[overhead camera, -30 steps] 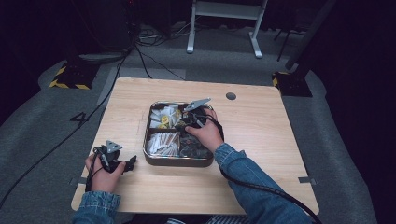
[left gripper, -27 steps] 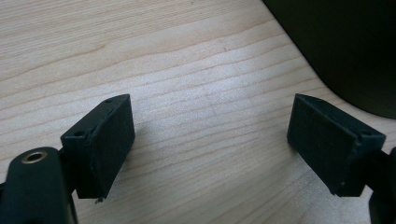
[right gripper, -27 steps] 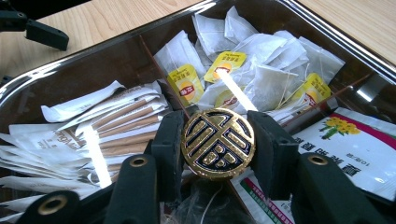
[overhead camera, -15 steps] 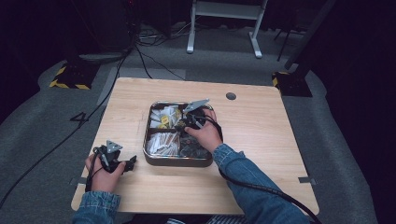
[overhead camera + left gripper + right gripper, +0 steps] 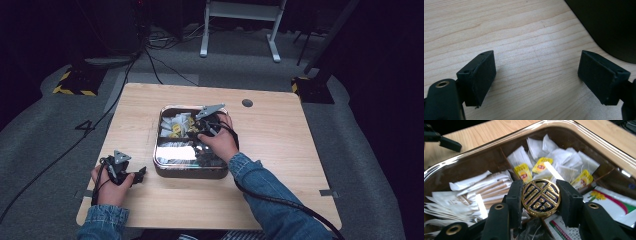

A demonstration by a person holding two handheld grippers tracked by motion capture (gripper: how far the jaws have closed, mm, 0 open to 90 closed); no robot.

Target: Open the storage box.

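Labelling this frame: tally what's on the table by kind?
Grippers: 2, left gripper open, right gripper shut on the coin
Round gold and black coin: 1
Divided tray: 1
Yellow tea-bag tags I can make out: 3
White packets: too many to count
Total: 7

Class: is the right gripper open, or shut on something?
Shut: the right gripper has its fingers pressed on both sides of a round gold-and-black disc above the tray.

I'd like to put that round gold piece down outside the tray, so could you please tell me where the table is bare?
The table is bare right of the tray, out to its right edge, with only a small round hole near the back. The front strip is free between the two forearms. Inside the tray, packets crowd every compartment.
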